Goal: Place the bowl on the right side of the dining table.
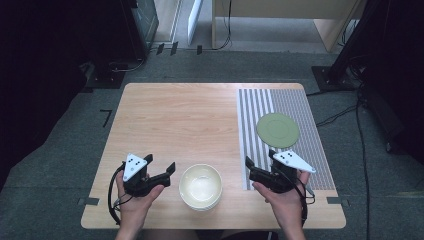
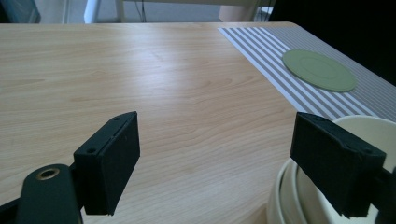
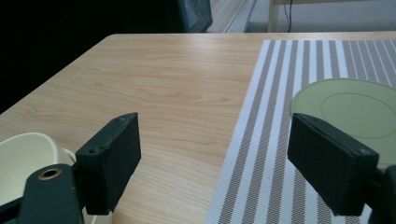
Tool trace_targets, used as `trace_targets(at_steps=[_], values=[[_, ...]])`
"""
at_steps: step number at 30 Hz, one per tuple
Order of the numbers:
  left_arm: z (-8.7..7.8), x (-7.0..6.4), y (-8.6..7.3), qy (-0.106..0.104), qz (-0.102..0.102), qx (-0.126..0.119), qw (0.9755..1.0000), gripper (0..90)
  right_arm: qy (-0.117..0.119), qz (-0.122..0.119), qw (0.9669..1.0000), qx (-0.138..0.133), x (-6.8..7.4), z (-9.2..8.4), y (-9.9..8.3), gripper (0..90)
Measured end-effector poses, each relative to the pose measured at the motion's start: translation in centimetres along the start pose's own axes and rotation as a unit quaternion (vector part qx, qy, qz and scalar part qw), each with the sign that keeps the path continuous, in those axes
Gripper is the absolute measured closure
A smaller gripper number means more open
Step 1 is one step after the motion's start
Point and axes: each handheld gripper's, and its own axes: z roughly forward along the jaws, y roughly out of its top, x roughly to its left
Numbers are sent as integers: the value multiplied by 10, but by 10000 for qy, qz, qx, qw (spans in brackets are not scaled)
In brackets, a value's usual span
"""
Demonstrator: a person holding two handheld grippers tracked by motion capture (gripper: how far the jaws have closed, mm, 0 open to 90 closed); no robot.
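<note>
Bowl (image 1: 200,186) blocks between tongs; plate (image 1: 278,130) on mat; table (image 1: 175,120) centre free.

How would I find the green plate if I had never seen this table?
Look at the wooden table and find the grey-and-white striped placemat along its right side. The green plate lies flat on that mat, just ahead of the right tongs. It is flat, round and pale green, unlike the deep cream bowl on the bare wood near the front edge.
</note>
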Motion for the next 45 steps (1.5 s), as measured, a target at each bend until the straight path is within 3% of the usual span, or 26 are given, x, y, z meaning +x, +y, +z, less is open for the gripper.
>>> trace_targets(at_steps=[6, 10, 16, 21, 22, 24, 35, 38, 40, 42, 45], values=[[2, -10, -1, -167, 111, 32, 9998, 165, 133, -239, 9996, 36, 13, 2, -2, 253], [4, -15, -2, -294, 165, 78, 9994, 178, 298, -246, 9992, 83, 20, 4, -4, 316], [8, -25, -6, -632, 252, 114, 9976, 312, 630, -259, 9976, 122, 34, 7, -7, 442], [11, -30, -9, -738, 343, 213, 9965, 371, 687, -287, 9970, 216, 40, 10, -10, 421], [12, -31, -11, -868, 367, 287, 9951, 415, 800, -292, 9961, 238, 43, 12, -12, 453], [14, -33, -13, -937, 429, 376, 9940, 462, 889, -329, 9952, 234, 46, 12, -13, 474], [26, -37, -21, -757, 664, 738, 9922, 572, 1229, -333, 9915, 249, 54, 17, -20, 640], [28, -37, -23, -628, 684, 747, 9929, 592, 1323, -244, 9901, 394, 56, 20, -22, 673], [30, -39, -24, -651, 814, 878, 9907, 633, 1549, 39, 9870, 437, 57, 22, -24, 684], [31, -40, -24, -646, 855, 890, 9903, 653, 1571, 63, 9866, 440, 58, 23, -25, 683], [32, -45, -26, -531, 1078, 805, 9895, 798, 1475, -26, 9873, 593, 61, 26, -28, 678]])
